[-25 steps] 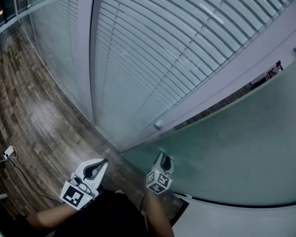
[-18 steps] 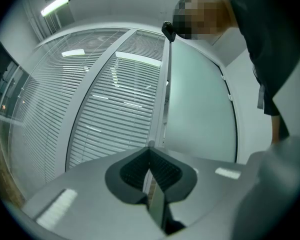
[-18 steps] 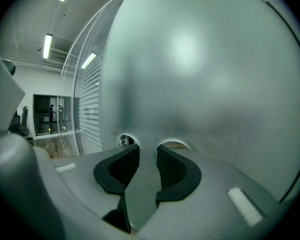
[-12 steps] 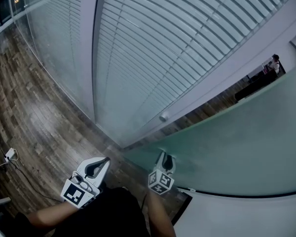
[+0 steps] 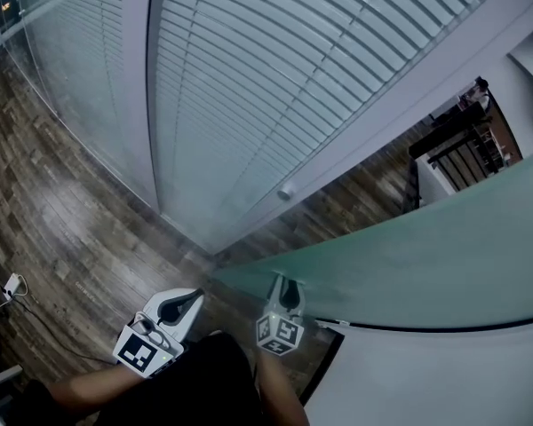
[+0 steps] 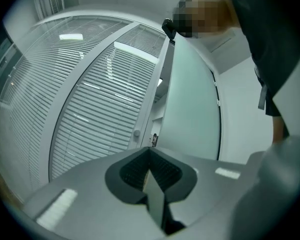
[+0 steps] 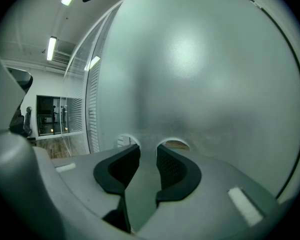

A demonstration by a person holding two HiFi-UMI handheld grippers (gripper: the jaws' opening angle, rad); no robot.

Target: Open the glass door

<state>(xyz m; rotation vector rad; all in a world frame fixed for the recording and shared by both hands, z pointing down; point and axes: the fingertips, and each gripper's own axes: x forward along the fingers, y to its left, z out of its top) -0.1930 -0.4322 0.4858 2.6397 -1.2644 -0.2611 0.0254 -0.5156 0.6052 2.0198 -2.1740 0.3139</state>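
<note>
Head view, door: the frosted glass door (image 5: 426, 256) stands partly swung away from the wall of slatted blinds (image 5: 249, 78). A wedge of wooden floor (image 5: 62, 211) shows in the gap between them.
Head view, right hand: the right hand-held gripper (image 5: 287, 293) is up at the face of the glass door, tips toward the pane.
Head view, left hand: the left hand-held gripper (image 5: 188, 300) hangs just beside it, apart from the glass, over the floor.
Left gripper view: its jaws are pressed together with nothing in them. It points at the blinds and the door's edge, both well ahead of it.
Right gripper view: its jaws stand apart and clamp nothing. The frosted pane fills the view right at the tips and looks to be touching them, though I cannot be sure of contact.
Step in hand: as I judge it, the right hand is pushing the door open, and the swing is partway done.
Next move: it calls for a steady push that follows the door's arc, with the tips kept square on the glass so they do not skid. The left hand should stay clear of the gap.
</note>
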